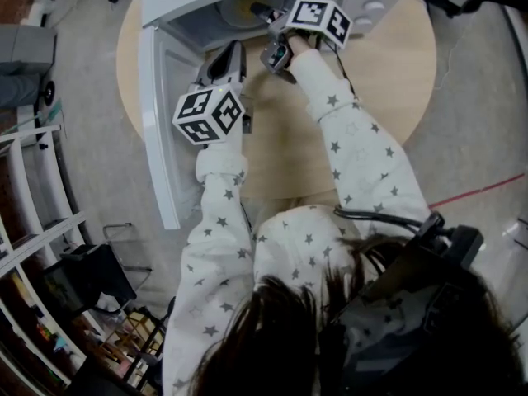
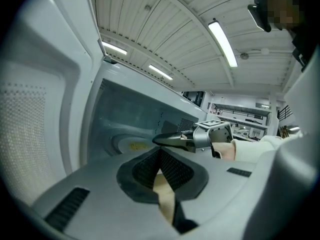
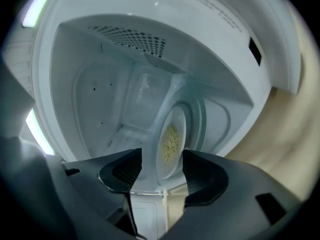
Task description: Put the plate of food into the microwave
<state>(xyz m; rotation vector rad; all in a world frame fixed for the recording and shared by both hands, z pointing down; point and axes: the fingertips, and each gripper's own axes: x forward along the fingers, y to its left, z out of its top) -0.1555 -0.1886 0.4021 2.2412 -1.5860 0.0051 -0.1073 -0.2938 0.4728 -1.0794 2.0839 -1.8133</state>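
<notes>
Plate (image 3: 172, 139) rests inside microwave (image 3: 95, 94); right claw (image 3: 162, 156) open, left claw (image 2: 161, 151) closed empty; withdraw right claw straight back, clear of plate rim.

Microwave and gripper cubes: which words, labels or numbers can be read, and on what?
No text is readable.
Microwave, upper frame: faint print, too blurred to read.
Marker cubes: black-and-white square patterns only, no letters.
</notes>
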